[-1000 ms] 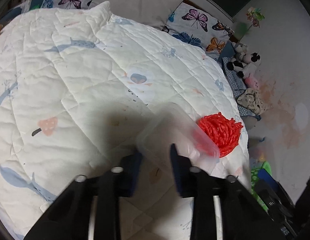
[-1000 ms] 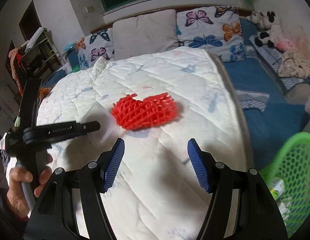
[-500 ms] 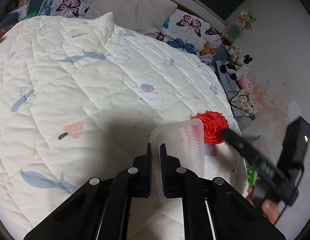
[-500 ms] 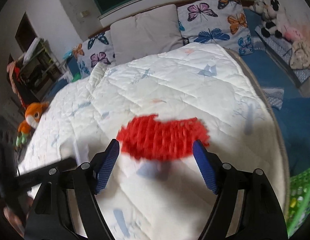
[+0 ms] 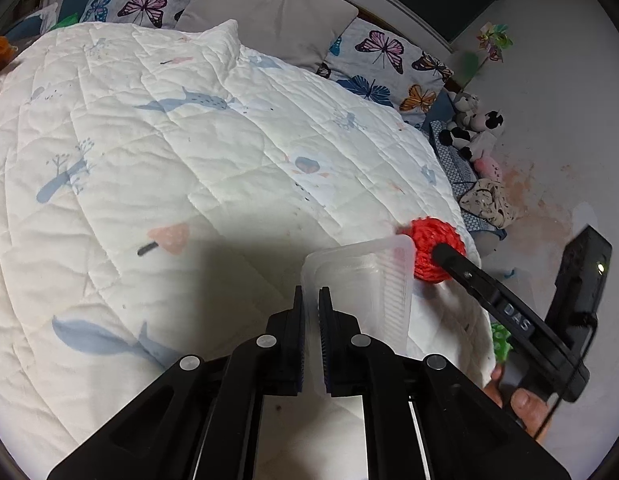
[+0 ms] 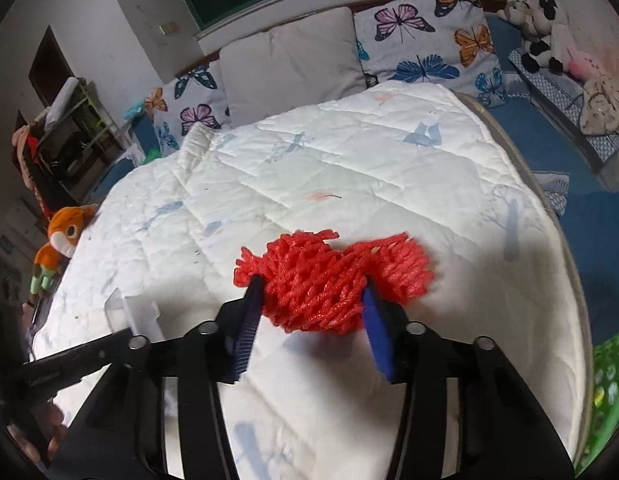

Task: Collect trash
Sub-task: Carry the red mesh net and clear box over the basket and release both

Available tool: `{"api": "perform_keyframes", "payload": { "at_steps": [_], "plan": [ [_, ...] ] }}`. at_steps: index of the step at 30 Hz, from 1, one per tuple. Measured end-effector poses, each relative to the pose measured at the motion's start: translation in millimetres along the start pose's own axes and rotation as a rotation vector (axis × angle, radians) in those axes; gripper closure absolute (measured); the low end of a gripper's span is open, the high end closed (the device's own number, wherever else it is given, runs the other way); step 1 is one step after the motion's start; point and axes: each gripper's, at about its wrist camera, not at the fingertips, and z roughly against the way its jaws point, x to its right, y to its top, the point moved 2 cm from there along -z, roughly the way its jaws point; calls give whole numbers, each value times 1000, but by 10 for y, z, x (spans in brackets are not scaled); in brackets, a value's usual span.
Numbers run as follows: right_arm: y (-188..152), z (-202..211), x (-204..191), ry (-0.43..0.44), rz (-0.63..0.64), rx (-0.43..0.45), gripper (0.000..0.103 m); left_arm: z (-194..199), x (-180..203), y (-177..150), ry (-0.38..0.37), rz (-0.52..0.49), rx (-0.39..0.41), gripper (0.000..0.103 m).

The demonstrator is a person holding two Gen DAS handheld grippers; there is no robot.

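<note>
A clear plastic tray stands tilted on the white quilt, and my left gripper is shut on its near rim. The tray shows faintly in the right wrist view. A red foam fruit net lies on the quilt near the bed's right edge; it also shows in the left wrist view. My right gripper straddles the net, with its blue pads on both sides pressing into the net. The net still rests on the quilt.
A green mesh basket stands on the floor at the bed's right side. Butterfly pillows and a grey pillow line the headboard. Plush toys sit at the far right; an orange plush lies at the left.
My left gripper closed on the clear tray's rim and tipped it up. My right gripper moved forward to the red net and narrowed around it.
</note>
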Motion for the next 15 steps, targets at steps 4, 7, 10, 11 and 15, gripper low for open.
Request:
{"api": "perform_keyframes", "payload": {
  "at_steps": [4, 7, 10, 11, 15],
  "plan": [
    [-126, 241, -38, -1, 21, 10, 62, 79, 95, -107, -15, -14, -8, 97],
    [-264, 483, -28, -1, 29, 23, 62, 145, 189, -219, -38, -22, -16, 97],
    [-391, 708, -2, -9, 27, 33, 62, 212, 304, -349, -57, -34, -24, 97],
    [-428, 761, 7, -12, 26, 35, 62, 235, 346, -389, -60, -39, -25, 97],
    [-607, 1017, 59, -41, 40, 44, 62, 317, 522, -537, -82, -63, -34, 97]
  ]
}}
